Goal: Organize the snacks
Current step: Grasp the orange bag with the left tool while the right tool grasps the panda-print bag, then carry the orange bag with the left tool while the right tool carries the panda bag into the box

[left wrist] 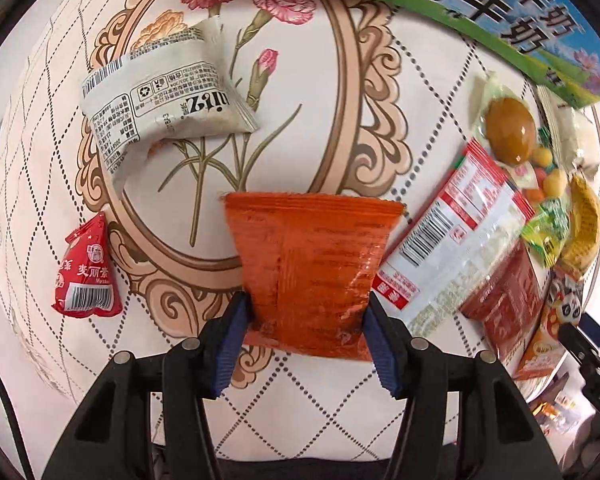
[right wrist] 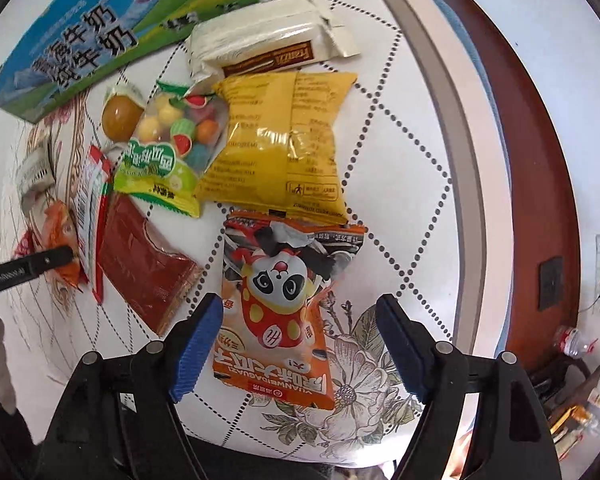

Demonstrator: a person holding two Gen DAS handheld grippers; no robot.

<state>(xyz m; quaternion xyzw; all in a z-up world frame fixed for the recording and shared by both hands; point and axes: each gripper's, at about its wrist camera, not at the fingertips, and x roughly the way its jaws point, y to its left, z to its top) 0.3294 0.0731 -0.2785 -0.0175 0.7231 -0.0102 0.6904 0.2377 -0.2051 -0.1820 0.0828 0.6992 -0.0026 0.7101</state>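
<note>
Egg (right wrist: pixel 118 118) beside candy bag (right wrist: pixel 172 148) (touching)

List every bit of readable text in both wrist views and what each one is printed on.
"纯牛奶": milk carton.
"麦丽素": small red packet.
"XIANWEIDAGUAZI", upside down: panda seed packet, between the open right claw's fingers.
"Franzzi": cream wafer pack.
"uiz", partial: white biscuit pack.
Orange packet in the left claw, yellow bag, barcodes and ingredient panels: too small or blurred.

The orange packet (left wrist: pixel 312 280) is glossy crinkled plastic film between ribbed blue fingers (left wrist: pixel 230 348). The yellow bag (right wrist: pixel 284 144) shines likewise. The milk carton (right wrist: pixel 92 32) is printed cardboard; the tabletop (right wrist: pixel 400 184) looks smooth.
</note>
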